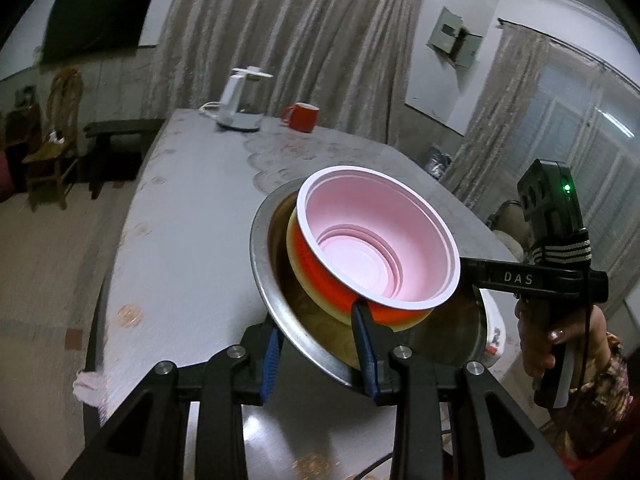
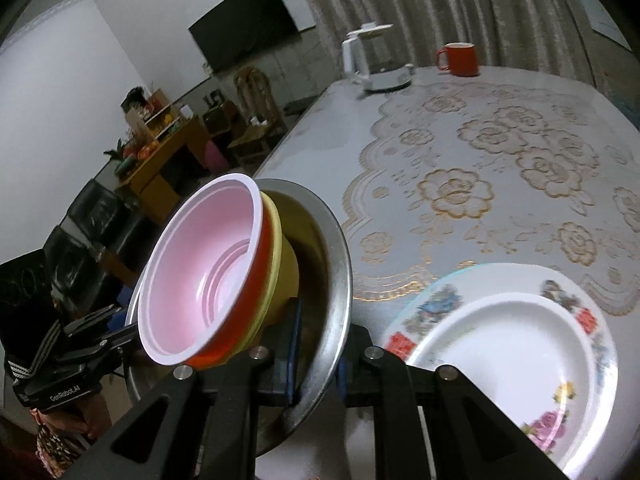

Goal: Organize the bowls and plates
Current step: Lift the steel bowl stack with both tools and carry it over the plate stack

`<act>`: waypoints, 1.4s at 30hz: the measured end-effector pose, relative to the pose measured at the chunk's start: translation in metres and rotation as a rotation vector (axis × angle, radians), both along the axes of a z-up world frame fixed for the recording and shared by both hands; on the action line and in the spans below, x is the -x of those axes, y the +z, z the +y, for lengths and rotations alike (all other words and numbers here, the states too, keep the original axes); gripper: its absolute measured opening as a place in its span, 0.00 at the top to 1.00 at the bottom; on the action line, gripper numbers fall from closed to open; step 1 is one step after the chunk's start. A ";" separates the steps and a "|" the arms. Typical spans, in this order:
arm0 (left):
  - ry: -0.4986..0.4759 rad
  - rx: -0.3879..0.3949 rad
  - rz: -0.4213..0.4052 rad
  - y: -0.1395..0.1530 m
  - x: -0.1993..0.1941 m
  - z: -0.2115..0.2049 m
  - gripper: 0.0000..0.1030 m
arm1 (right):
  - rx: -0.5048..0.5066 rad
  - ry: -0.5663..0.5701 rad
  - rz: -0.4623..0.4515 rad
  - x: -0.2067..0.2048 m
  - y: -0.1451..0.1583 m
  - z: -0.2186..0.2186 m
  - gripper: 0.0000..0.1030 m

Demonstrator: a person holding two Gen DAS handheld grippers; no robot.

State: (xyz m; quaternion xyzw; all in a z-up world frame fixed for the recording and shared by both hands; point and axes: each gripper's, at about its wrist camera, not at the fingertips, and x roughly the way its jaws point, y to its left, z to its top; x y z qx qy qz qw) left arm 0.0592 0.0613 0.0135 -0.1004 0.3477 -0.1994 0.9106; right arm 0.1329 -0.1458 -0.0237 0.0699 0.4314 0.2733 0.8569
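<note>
You have the steel bowl [image 1: 272,280] pinched by its rim from two sides: the left claw [image 1: 320,356] narrowed on the near rim, one blue pad [image 1: 366,352] inside and one outside, and the right claw [image 2: 314,364] nearly closed on the opposite rim. A two-sided hold looks chosen because the load is stacked and tilts easily. Inside the steel bowl, just ahead of the left claw, sits a yellow bowl [image 1: 298,276], an orange bowl [image 1: 320,272] nested in it, and a pink-lined bowl [image 1: 376,236] on top, empty. In the right wrist view the stack leans left. Right of the right claw, a white plate [image 2: 500,364] rests on a flowered plate [image 2: 440,300] on the bench [image 2: 400,128], likely the stack's destination.
</note>
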 end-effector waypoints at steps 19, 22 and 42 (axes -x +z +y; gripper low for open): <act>-0.195 0.022 -0.025 0.019 -0.034 -0.088 0.69 | -0.059 -0.240 -0.042 0.030 0.020 -0.102 0.87; -0.223 0.017 -0.025 0.019 -0.039 -0.101 0.69 | -0.066 -0.273 -0.042 0.034 0.020 -0.116 0.87; -0.299 -0.005 0.027 0.002 -0.056 -0.150 0.69 | -0.101 -0.414 0.021 0.045 -0.007 -0.170 0.87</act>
